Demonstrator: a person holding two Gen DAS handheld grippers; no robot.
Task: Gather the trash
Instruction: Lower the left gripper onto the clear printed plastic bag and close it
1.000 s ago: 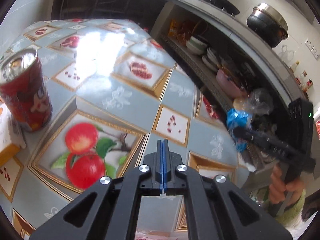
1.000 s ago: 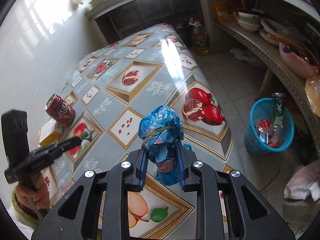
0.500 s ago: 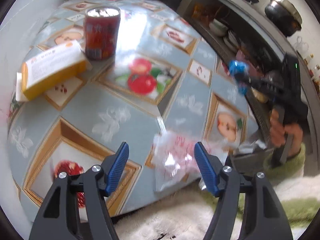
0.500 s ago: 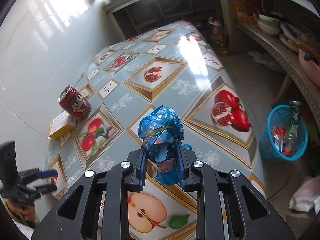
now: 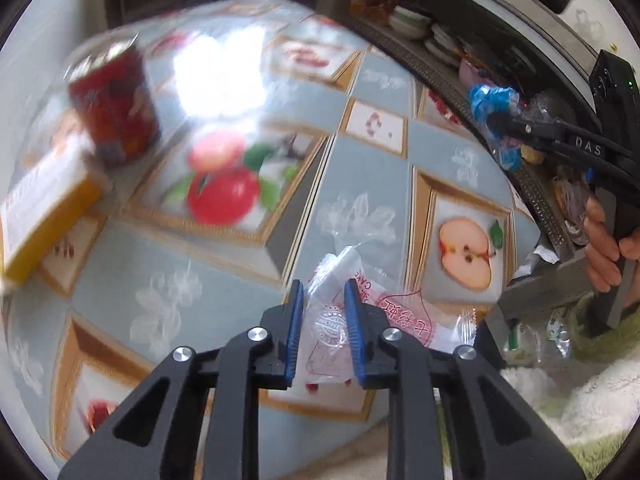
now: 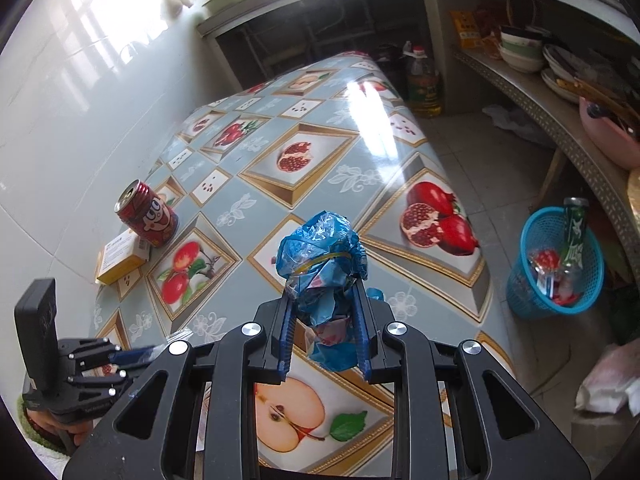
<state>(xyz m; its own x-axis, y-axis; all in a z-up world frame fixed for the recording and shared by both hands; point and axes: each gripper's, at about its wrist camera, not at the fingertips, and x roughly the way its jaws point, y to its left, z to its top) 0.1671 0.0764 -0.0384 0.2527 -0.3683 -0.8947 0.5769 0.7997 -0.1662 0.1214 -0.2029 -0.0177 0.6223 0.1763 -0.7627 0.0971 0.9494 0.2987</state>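
A clear plastic wrapper (image 5: 404,312) with red print lies at the near edge of the fruit-patterned table (image 5: 360,184). My left gripper (image 5: 323,286) points down over it, and its jaws are closing with the wrapper's crumpled part squeezed between the blue pads. The right wrist view shows that gripper (image 6: 132,356) low on the left. My right gripper (image 6: 323,292) is shut on a crumpled blue plastic bag (image 6: 320,248), held above the table. A red drink can (image 6: 146,216) stands beside a yellow box (image 6: 122,256) near the wall.
A blue mesh basket (image 6: 520,288) holding a green can and wrappers stands on the floor to the right of the table. Behind it runs a shelf with bowls and plates (image 6: 520,48). An oil bottle (image 6: 424,88) stands beyond the table's far end.
My left gripper went from shut to wide open, swung down to the near table edge and closed around the clear wrapper. The right gripper stayed put with the blue bag.
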